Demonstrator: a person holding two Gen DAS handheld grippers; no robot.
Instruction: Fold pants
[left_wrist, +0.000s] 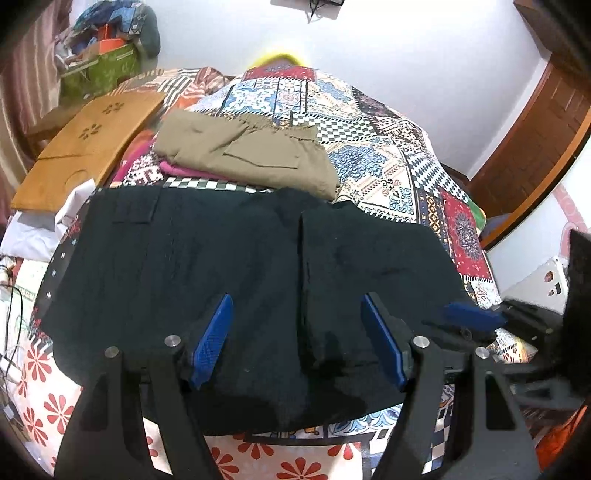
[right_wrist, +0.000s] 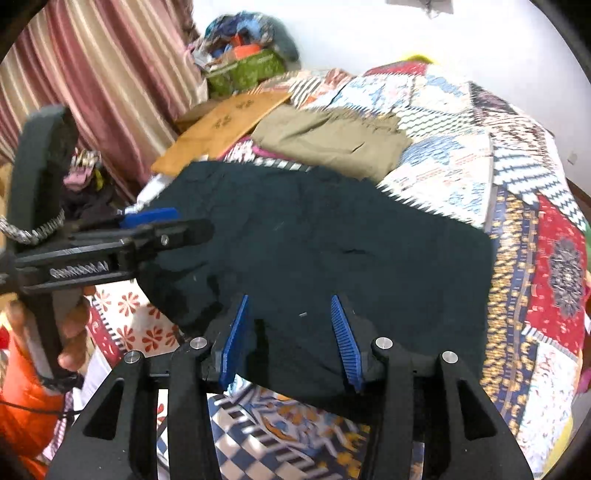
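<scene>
Both views are taken from the grippers' wrists, tilted steeply down and set close above the dark pants (left_wrist: 221, 258) on the patchwork bedspread (left_wrist: 388, 155), facing the far white wall. The khaki garment (right_wrist: 332, 140) and the wooden board (right_wrist: 221, 129) at far left are shared by both.

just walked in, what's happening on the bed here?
A person with a handheld gripper in each hand is folding dark pants on a patchwork bedspread. The pants lie flat and look partly folded. Both the left gripper and the right gripper hover over the near edge with jaws apart, gripping nothing. Khaki pants, already folded, sit further back beside a wooden board.
</scene>
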